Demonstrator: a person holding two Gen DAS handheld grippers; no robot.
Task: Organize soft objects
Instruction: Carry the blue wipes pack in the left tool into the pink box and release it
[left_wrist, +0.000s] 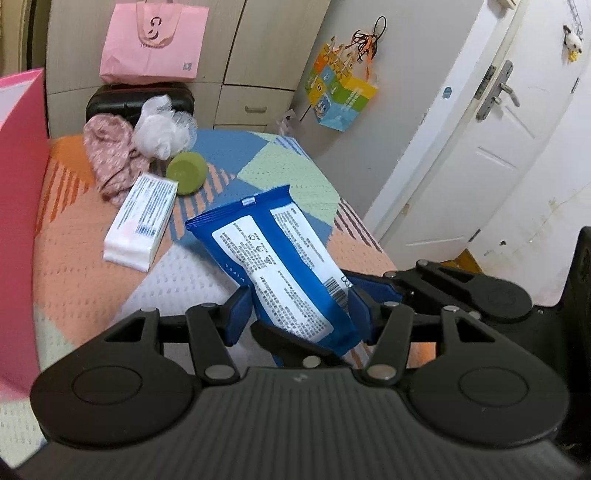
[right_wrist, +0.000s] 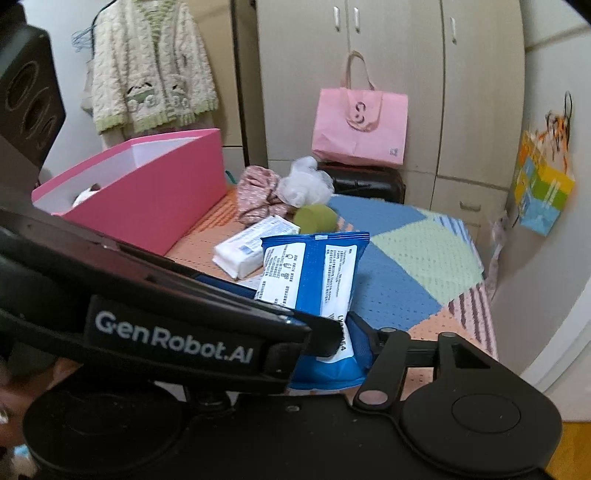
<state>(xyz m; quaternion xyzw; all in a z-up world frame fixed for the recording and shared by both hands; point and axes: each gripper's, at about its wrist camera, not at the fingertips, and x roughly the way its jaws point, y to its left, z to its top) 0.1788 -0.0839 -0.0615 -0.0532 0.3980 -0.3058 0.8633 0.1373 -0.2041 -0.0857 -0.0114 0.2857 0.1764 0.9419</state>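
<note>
- The blue wipes pack (left_wrist: 280, 258) sits between the left gripper (left_wrist: 299, 314)'s blue pads, about half open and pressed against the pack's near end; it looks lifted off the bedspread (left_wrist: 92, 258).
- The right gripper (right_wrist: 354, 343) pinches the same near end from the other side; only one of its fingers shows, the left gripper body hides the rest.
- Judged: a soft, crinkly, slippery pouch of moderate weight, so hold the body, not the seal.
- Just beyond lies a white tissue pack (left_wrist: 140, 225), squashy and light; grip across its short width.
- Farther off: green ball (left_wrist: 186, 173), floral cloth (left_wrist: 110, 155), white mesh pouf (left_wrist: 162, 127).
- Left of the tongs stands the pink box (right_wrist: 147, 184).
</note>
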